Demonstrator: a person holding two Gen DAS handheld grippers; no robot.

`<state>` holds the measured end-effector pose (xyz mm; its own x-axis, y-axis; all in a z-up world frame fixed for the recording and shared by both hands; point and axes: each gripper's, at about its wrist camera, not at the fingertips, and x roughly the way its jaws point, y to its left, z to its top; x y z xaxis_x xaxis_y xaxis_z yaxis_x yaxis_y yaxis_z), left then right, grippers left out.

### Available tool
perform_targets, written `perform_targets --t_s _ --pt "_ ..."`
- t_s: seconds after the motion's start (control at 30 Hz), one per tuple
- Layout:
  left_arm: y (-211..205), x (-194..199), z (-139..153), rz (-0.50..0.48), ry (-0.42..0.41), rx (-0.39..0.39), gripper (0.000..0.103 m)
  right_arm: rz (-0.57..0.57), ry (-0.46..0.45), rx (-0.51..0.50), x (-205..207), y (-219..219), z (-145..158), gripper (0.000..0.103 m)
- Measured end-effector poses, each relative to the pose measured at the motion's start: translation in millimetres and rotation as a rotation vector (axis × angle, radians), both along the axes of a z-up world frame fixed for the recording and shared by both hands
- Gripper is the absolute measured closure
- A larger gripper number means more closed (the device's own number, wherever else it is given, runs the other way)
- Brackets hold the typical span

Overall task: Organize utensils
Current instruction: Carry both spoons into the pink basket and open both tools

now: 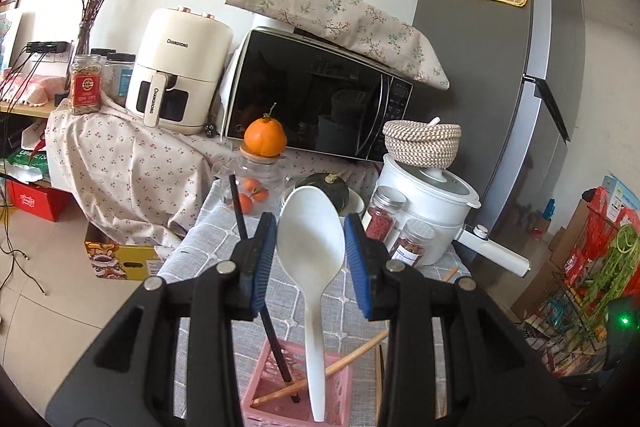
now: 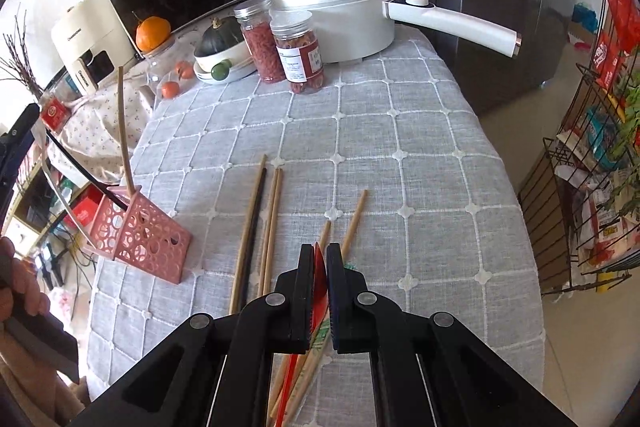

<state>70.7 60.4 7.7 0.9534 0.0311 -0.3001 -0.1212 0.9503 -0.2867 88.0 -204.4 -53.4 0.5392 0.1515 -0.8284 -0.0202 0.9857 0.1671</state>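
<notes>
A white plastic spoon (image 1: 311, 243) stands upright in the pink perforated holder (image 1: 296, 391), with a black chopstick (image 1: 256, 267) and a wooden chopstick (image 1: 320, 375) beside it. My left gripper (image 1: 311, 263) is open, its blue pads either side of the spoon's bowl without touching. My right gripper (image 2: 320, 287) is shut on a red spoon (image 2: 319, 279), held above the grey tablecloth. Several wooden chopsticks (image 2: 272, 227) and one dark chopstick (image 2: 252, 231) lie on the cloth under it. The holder (image 2: 142, 239) stands at the table's left edge in the right wrist view.
At the table's far end stand a white electric pot (image 2: 332, 15) with a long handle, two jars of red contents (image 2: 298, 51), a squash in a bowl (image 2: 222, 43), and a glass jar topped by an orange (image 1: 265, 139). A microwave (image 1: 316, 95) and fridge (image 1: 500, 67) stand behind.
</notes>
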Motion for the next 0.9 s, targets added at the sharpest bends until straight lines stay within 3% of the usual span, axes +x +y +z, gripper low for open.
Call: perform_targets --t_s 0.33,0.53,0.73,0.9 --pt "-7 11 -16 0.004 0.050 0.068 0.066 -0.039 -0.078 0.023 -1 8 12 0.097" --pt "-5 15 -21 -0.047 0.155 0.054 0.065 -0.064 -0.217 0.078 -7 28 40 0.097" --pt "5 4 -12 -0.113 0.240 0.018 0.055 -0.076 -0.346 0.129 -7 59 61 0.097" --pt "19 -10 -7 -0.128 0.340 0.047 0.052 -0.117 -0.457 0.161 -7 80 74 0.097"
